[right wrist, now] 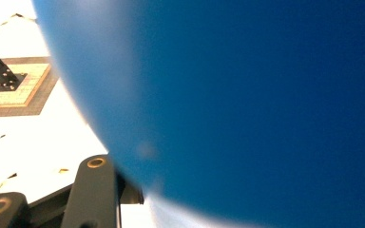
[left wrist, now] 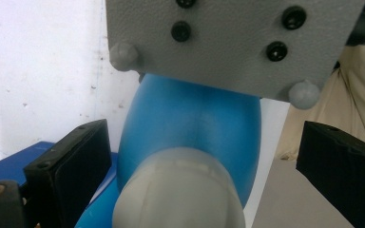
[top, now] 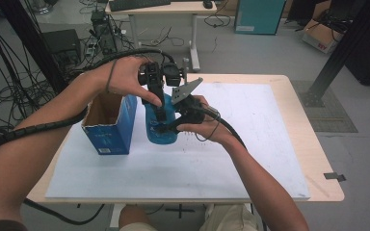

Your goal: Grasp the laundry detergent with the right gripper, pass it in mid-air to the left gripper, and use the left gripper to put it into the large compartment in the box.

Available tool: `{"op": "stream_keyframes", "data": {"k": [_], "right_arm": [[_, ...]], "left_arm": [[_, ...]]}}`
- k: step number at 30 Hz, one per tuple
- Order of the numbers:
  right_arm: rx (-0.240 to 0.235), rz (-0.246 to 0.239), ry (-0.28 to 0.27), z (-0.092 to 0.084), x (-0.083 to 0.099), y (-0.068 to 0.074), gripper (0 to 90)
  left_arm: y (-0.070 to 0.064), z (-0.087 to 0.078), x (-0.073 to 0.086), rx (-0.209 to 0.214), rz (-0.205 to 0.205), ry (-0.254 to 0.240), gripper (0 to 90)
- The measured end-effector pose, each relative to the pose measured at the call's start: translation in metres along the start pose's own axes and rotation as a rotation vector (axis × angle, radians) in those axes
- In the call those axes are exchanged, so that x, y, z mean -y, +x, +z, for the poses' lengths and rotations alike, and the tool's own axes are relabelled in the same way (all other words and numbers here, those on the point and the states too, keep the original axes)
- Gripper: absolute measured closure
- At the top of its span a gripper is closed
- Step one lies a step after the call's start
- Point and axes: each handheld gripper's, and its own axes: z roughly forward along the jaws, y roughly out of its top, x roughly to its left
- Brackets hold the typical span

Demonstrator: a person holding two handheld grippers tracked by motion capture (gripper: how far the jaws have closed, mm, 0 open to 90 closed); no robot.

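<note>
High view: found the blue bottle (top: 160,129) upright on the white sheet (top: 250,144) of the worktop (top: 279,86), just right of the open blue carton (top: 110,127). Saw the right gripper (top: 171,126) clenched on the bottle's body from the side, and the left gripper (top: 159,108) coming down on it from above. In the left gripper view, saw that gripper (left wrist: 204,166) released, jaws wide on either side of the grey cap (left wrist: 178,190) and touching neither side of it.

Judged the main risk to be slip. Expected a twist on the cap to spin the smooth, rounded body inside the right gripper's hold rather than loosen the cap. Noted the cap closer to one jaw than the other; feared that an off-centre close would shove the neck sideways and tilt the bottle toward the carton. Also saw the right gripper's grey plate (left wrist: 228,42) close ahead of the left jaws, so counted a knock between the two tools as likely during any turn.
</note>
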Motion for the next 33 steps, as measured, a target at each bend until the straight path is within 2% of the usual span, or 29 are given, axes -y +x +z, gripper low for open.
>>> {"op": "stream_keyframes", "data": {"k": [3,5,7,8,9,10,16,22,25,28,29,30,33], "right_arm": [[0.001,0.006,0.002,-0.0006,0.0002,0.0008,43.5],[0.002,0.006,0.001,-0.001,0.0,0.0011,43.5],[0.001,0.009,0.0,-0.0017,-0.0002,0.0015,43.5],[0.0,0.01,0.0,-0.0021,-0.0002,0.0015,43.5],[-0.001,0.01,0.001,-0.0023,-0.0001,0.0015,43.5],[0.0,0.009,0.003,-0.0024,0.0002,0.0012,43.5],[0.007,0.002,-0.003,-0.0033,0.0013,-0.0008,43.5],[0.01,-0.002,-0.005,-0.0044,0.0009,-0.0014,43.5],[0.01,-0.007,0.0,-0.0045,0.0009,-0.0012,43.4],[0.014,-0.003,0.006,-0.0036,0.0011,-0.0004,43.4],[0.015,-0.003,0.007,-0.0037,0.0012,-0.0005,43.4],[0.016,-0.005,0.007,-0.0038,0.0013,-0.0008,43.4],[0.015,-0.007,0.002,-0.0044,0.0015,-0.0019,43.4]], "left_arm": [[-0.0007,0.0001,-0.0009,-0.002,0.004,0.002,4.9],[-0.0022,0.0002,-0.0014,-0.016,-0.018,0.008,4.9],[-0.0018,0.0001,-0.0019,-0.01,-0.014,0.013,4.9],[-0.0021,0.0007,-0.0022,-0.013,-0.015,-0.003,4.9],[-0.0019,0.0,-0.0022,-0.013,-0.012,0.01,4.9],[-0.0012,-0.0005,-0.0021,-0.016,0.01,0.027,4.9],[-0.0003,0.0006,-0.0026,-0.004,0.006,0.007,5.0],[-0.0002,-0.0011,-0.0022,-0.01,0.01,0.037,5.2],[-0.0006,-0.0006,-0.0019,-0.019,0.014,0.021,5.1],[-0.0005,-0.0009,-0.0031,-0.01,0.01,0.029,5.2],[-0.0007,-0.0009,-0.0032,-0.021,0.009,0.028,5.2],[-0.0011,0.0,-0.0034,-0.022,0.003,0.01,5.2],[-0.001,-0.0002,-0.0034,-0.014,0.009,0.007,5.3]]}}
